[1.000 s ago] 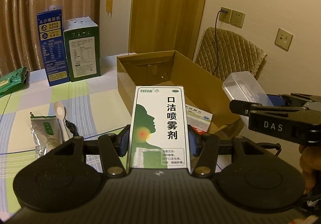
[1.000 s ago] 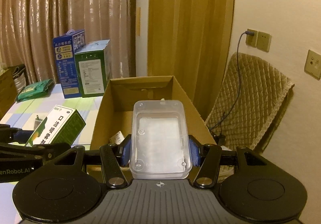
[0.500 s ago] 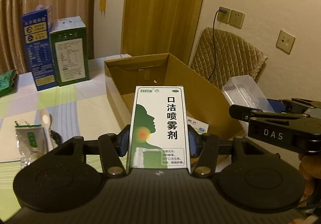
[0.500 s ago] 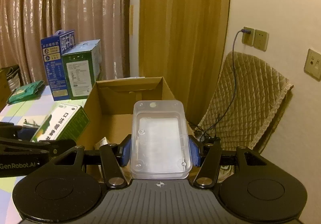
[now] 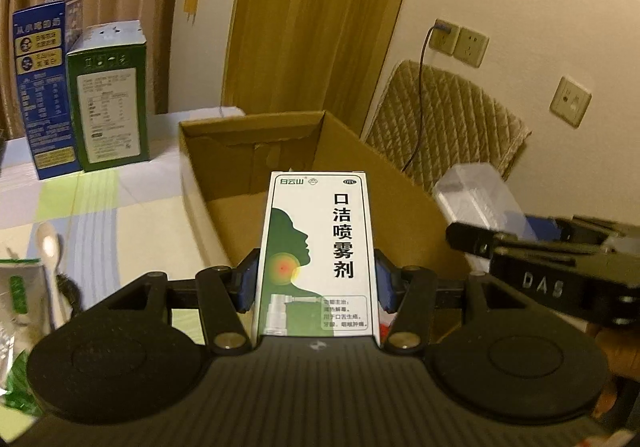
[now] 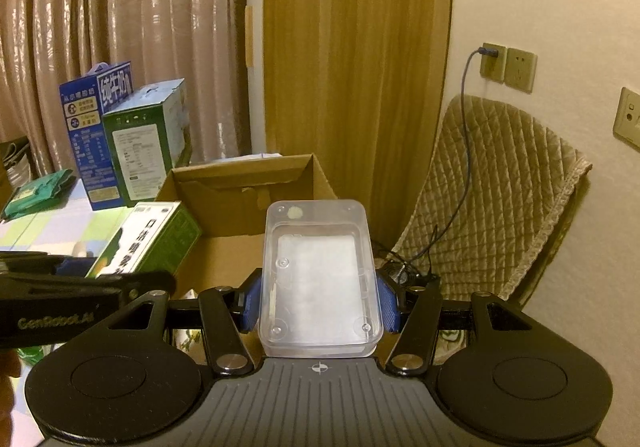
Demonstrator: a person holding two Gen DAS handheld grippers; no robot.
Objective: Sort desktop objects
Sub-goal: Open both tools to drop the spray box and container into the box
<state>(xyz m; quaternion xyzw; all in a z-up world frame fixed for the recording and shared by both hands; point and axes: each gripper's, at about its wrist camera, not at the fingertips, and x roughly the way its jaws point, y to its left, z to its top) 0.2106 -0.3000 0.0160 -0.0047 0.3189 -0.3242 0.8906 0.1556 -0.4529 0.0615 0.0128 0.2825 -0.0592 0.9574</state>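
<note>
The left gripper (image 5: pixel 316 283) clamps a white-and-green spray carton (image 5: pixel 318 255); the right gripper (image 6: pixel 320 299) clamps a clear plastic lidded box (image 6: pixel 320 275). Both hover above the open brown cardboard box (image 5: pixel 248 175). Lower each item inside before releasing, one gripper at a time.

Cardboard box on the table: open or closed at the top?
Open. The cardboard box has no flaps over its top, and both views show its inner walls and floor.
</note>
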